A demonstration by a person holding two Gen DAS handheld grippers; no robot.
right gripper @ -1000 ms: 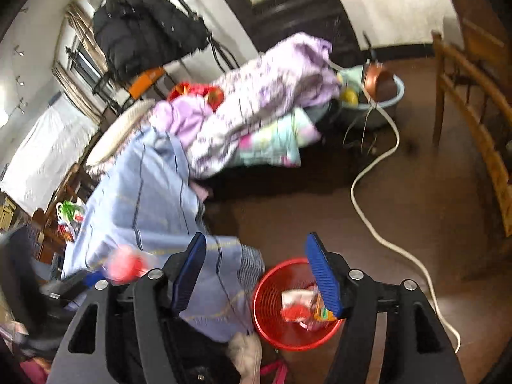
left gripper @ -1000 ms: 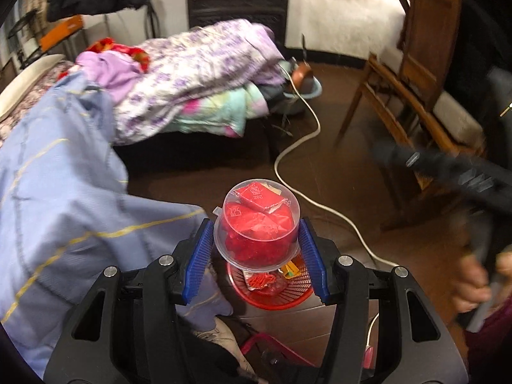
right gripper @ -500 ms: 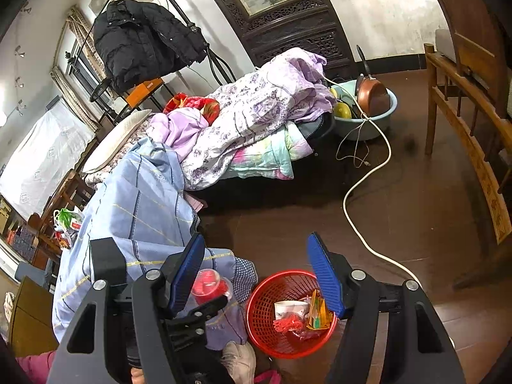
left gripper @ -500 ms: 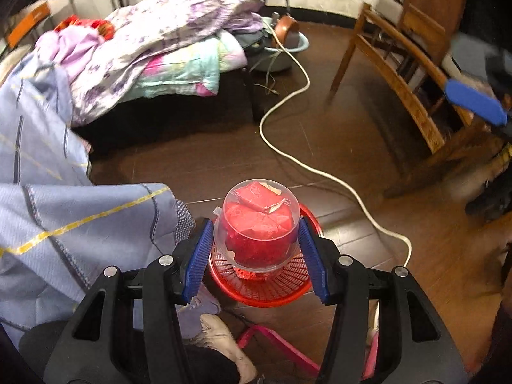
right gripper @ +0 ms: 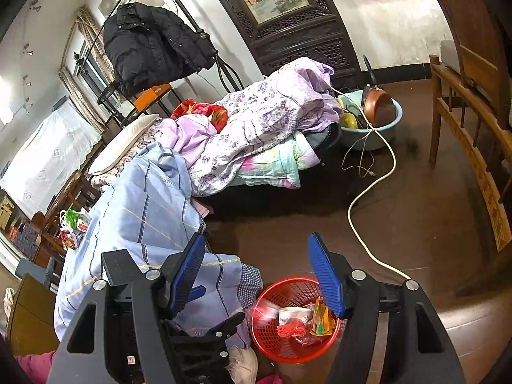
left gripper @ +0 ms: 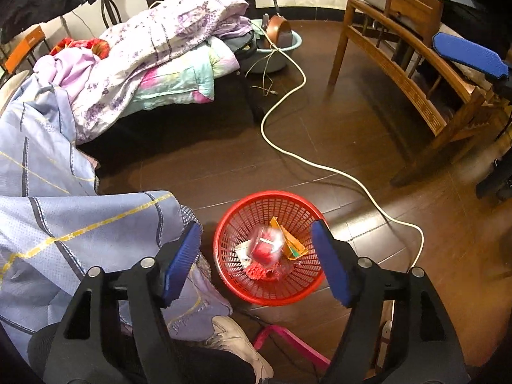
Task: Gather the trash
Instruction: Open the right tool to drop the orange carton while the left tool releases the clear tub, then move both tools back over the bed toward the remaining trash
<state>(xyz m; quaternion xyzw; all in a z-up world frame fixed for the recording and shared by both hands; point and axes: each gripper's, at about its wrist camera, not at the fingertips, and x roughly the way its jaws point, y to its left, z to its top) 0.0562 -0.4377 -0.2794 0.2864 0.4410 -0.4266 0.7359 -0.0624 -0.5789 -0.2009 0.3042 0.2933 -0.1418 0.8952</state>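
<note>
Basically: left gripper (left gripper: 256, 256) spread, empty; right gripper (right gripper: 256, 275) spread too. Clear cup (left gripper: 267, 247), blurred, in the red basket (left gripper: 304, 291): light, thin-walled; grip its sides gently.

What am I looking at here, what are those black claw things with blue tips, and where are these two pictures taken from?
Those claws are hand-held grippers: a person holds one in each hand, and a fisheye camera on each looks out along its two blue-padded fingers. One picture comes from the left gripper, the other from the right gripper. Both are open and hold nothing.

The job is collecting trash. On the brown floor stands a red basket. Inside it, blurred, is a clear cup with red contents, beside orange wrappers and other scraps.

Around it: a blue blanket hanging off the bed, a white cable across the floor, a wooden chair, and a basin of cookware against the far wall.
</note>
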